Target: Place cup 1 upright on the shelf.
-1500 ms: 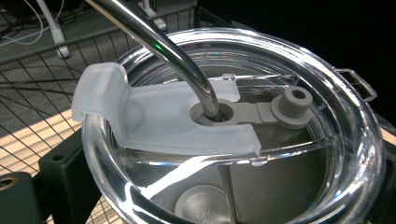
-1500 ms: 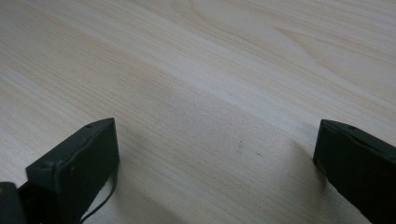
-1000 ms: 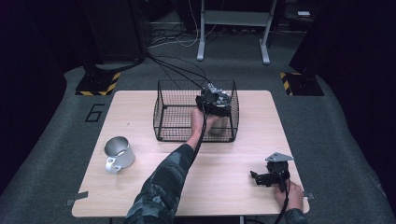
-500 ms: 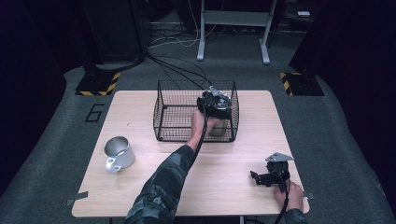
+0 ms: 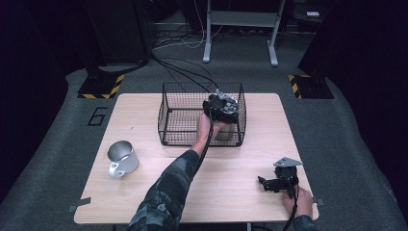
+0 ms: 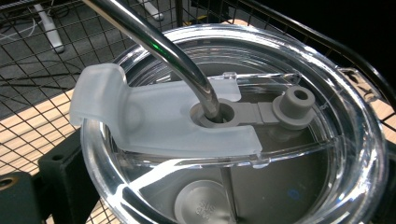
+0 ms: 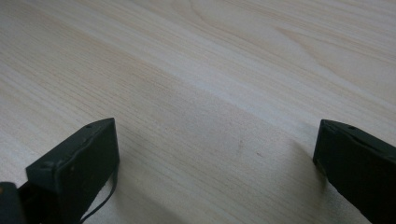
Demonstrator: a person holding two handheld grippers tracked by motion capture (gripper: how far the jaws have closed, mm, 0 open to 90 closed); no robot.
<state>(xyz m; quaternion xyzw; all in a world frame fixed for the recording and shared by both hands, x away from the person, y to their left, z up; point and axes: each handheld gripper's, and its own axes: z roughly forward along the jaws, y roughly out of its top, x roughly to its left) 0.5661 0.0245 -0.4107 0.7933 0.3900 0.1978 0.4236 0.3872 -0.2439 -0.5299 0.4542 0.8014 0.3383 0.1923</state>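
A steel tumbler [image 5: 225, 131] with a clear lid [image 6: 261, 186] and a bent metal straw [image 6: 154, 42] stands in the right part of a black wire basket [image 5: 166, 115]. My left gripper [image 5: 220, 107] reaches into the basket from above, shut on the tumbler just under the lid. One black finger [image 6: 65, 172] presses the tumbler's left side; the other is mostly hidden behind the lid. My right gripper [image 5: 263, 182] rests low over the table's front right corner, open, with bare wood between its jaws [image 7: 215, 154].
A steel mug [image 5: 122, 156] with a handle sits on the wooden table [image 5: 231, 192] at the front left. Cables run from the basket's back over the grey floor. The left forearm crosses the table's middle.
The left gripper has sunk slightly in the basket with the tumbler. The right gripper has stayed put.
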